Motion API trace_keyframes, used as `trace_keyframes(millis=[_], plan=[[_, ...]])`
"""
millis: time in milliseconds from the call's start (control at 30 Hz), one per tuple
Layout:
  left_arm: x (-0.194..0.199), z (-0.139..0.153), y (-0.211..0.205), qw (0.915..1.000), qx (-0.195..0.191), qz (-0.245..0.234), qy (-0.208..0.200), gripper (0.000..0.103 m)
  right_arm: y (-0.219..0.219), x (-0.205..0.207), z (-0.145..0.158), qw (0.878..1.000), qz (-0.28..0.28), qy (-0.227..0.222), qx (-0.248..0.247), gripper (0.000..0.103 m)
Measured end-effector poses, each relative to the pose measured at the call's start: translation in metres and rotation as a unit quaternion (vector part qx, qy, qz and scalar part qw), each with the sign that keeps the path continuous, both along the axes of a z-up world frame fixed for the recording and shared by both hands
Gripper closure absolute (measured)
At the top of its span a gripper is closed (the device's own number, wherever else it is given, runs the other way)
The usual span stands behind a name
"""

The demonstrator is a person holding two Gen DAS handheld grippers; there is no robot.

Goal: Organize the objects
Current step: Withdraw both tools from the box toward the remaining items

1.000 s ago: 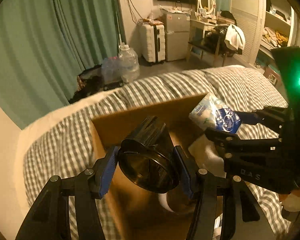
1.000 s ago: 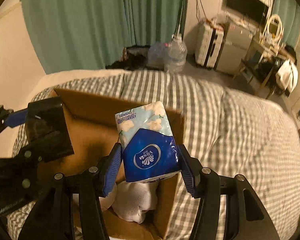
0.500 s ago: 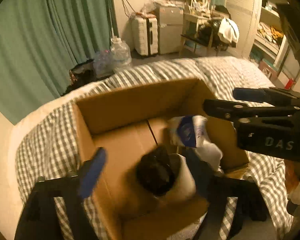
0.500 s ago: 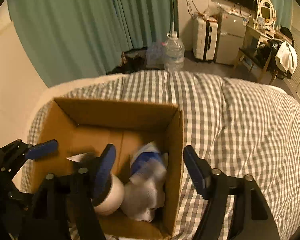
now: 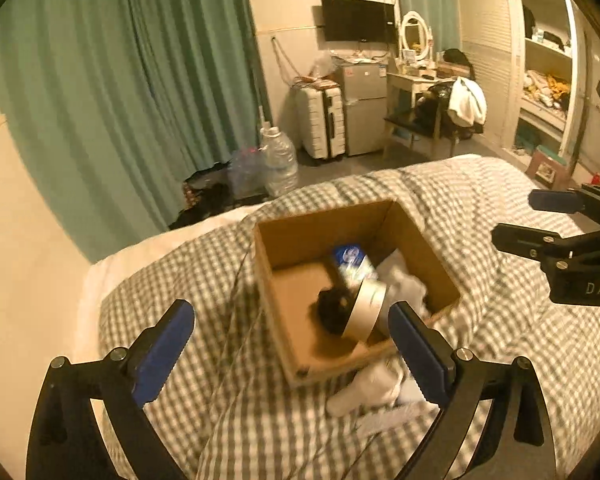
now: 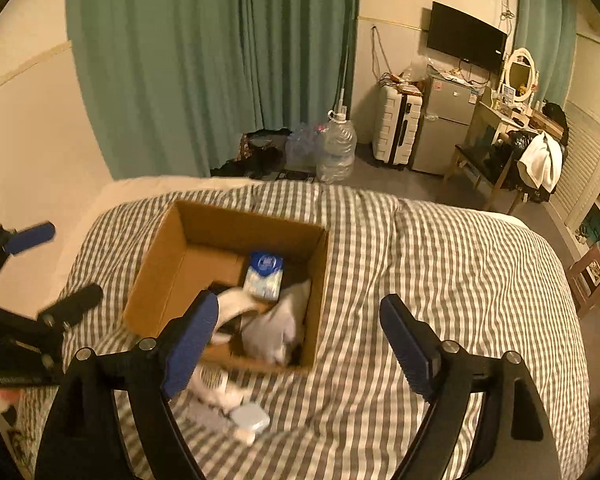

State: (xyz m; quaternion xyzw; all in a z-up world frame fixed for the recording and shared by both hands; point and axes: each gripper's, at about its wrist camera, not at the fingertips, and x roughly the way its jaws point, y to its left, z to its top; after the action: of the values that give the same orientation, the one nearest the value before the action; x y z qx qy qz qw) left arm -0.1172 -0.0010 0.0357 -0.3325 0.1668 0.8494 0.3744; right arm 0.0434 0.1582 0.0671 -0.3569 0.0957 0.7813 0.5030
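Observation:
An open cardboard box sits on the checked bed; it also shows in the right wrist view. Inside lie a blue tissue pack, a black cup, a white tape roll and a white cloth. My left gripper is open and empty, above the box's near left side. My right gripper is open and empty, above the box's near right corner.
White cloth and small white items lie on the grey checked duvet in front of the box, with a white case among them. Beyond the bed are green curtains, water bottles, a suitcase and a desk.
Both grippers have opened and let go: the black cup and the tissue pack dropped into the box. Both grippers have pulled back and up from the box.

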Motion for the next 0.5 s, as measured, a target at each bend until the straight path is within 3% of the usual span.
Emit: trace_keyframes(millis=[233,500], plan=[[0.025,-0.059,-0.031,0.9986,-0.021,0.043,-0.024,0.003,-0.023,0.004,-0.065,0.999,0.004,-0.025,-0.045,0.020],[0.044,-0.138,-0.026,0.9950,-0.050,0.071,-0.049,0.003,-0.023,0.008,-0.166,0.991,0.015,-0.081,-0.106,0.020]])
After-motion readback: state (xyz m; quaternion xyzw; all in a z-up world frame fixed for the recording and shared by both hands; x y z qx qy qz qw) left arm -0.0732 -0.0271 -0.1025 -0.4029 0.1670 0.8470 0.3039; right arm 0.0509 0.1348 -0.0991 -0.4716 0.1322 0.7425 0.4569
